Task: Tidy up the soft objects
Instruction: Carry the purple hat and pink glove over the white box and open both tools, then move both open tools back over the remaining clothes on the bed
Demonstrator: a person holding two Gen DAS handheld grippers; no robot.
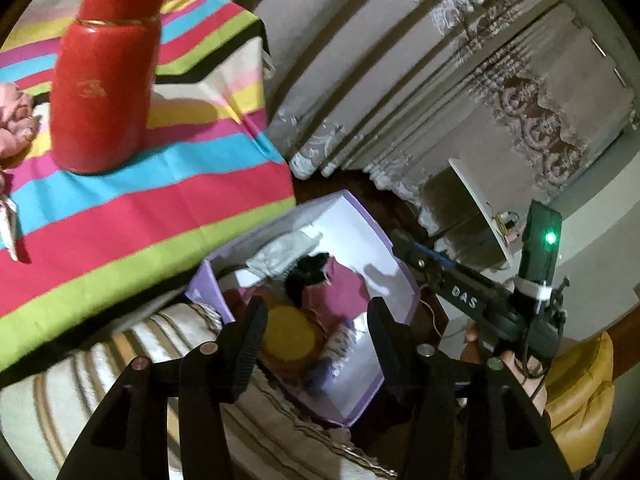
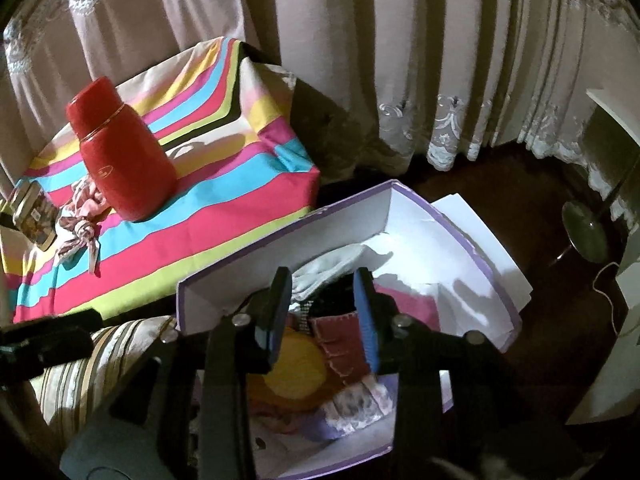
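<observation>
Left gripper point(image 1: 316, 336): jaws are held part open over the box, nothing gripped. Right gripper point(image 2: 322, 316): blue-padded jaws are parted, nothing pressed between them.

Lilac-edged white box point(image 2: 280, 240) is seen below both grippers, at five o'clock from the striped tablecloth point(image 2: 224, 216). Soft items are heaped inside: a yellow round piece point(image 2: 296, 372), a dark red stitched cloth point(image 2: 340, 344), a pink cloth point(image 1: 340, 292), a black item point(image 1: 306, 276), a pale folded cloth point(image 2: 328, 268) at twelve o'clock.

On the tablecloth a red flask point(image 2: 124, 160) is stood upright; a crumpled pink cloth point(image 2: 90, 200) is touching it at eight o'clock, a knotted patterned cloth point(image 2: 78, 232) just beside.
</observation>
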